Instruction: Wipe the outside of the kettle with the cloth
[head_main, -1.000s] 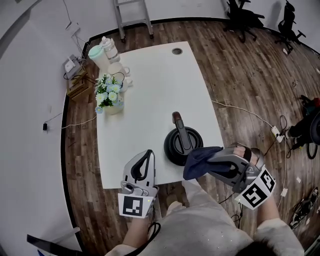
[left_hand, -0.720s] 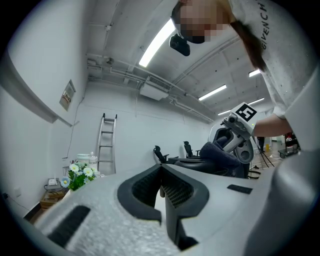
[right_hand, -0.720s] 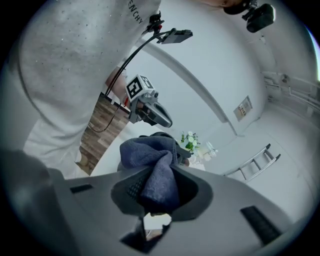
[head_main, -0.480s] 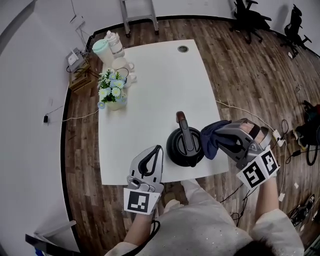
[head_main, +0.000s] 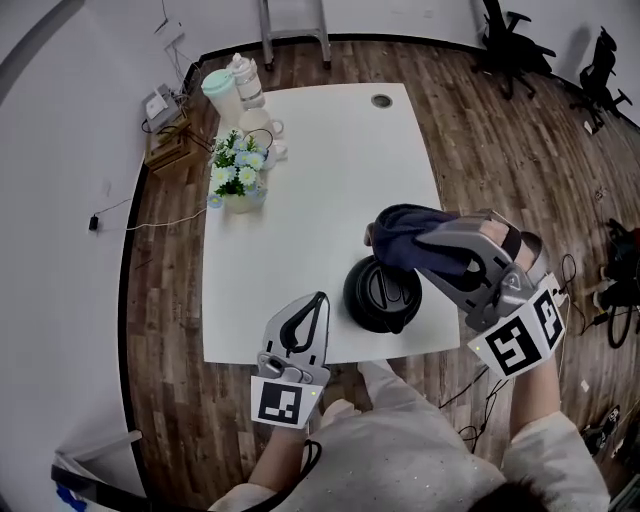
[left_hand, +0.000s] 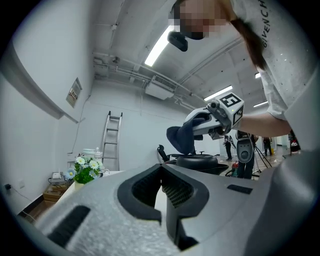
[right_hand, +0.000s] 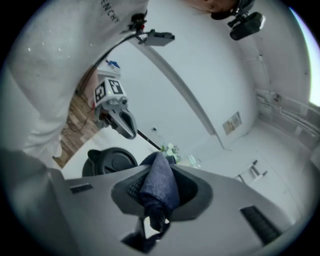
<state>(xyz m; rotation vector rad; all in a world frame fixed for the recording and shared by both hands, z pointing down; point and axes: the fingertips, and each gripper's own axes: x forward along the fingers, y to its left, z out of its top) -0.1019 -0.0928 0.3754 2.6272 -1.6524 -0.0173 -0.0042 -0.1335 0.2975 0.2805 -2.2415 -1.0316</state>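
A black kettle (head_main: 381, 295) stands near the front edge of the white table (head_main: 320, 170). My right gripper (head_main: 412, 243) is shut on a dark blue cloth (head_main: 397, 232). The cloth hangs over the kettle's far side and covers its handle. In the right gripper view the cloth (right_hand: 159, 186) bunches between the jaws, with the kettle lid (right_hand: 112, 161) below at the left. My left gripper (head_main: 317, 304) hovers over the table's front edge, left of the kettle, jaws together and holding nothing. The left gripper view shows the kettle (left_hand: 196, 161) with the cloth (left_hand: 180, 139) above it.
A vase of flowers (head_main: 239, 175) stands at the table's left edge. A pale green jug (head_main: 222, 92), a bottle (head_main: 248, 80) and a mug (head_main: 264, 125) are at the far left corner. Cables run over the wood floor on both sides. A ladder (head_main: 293, 22) stands behind the table.
My right gripper has carried the cloth from the kettle's right side up and over to its far side, onto the handle. The left gripper has stayed where it was.
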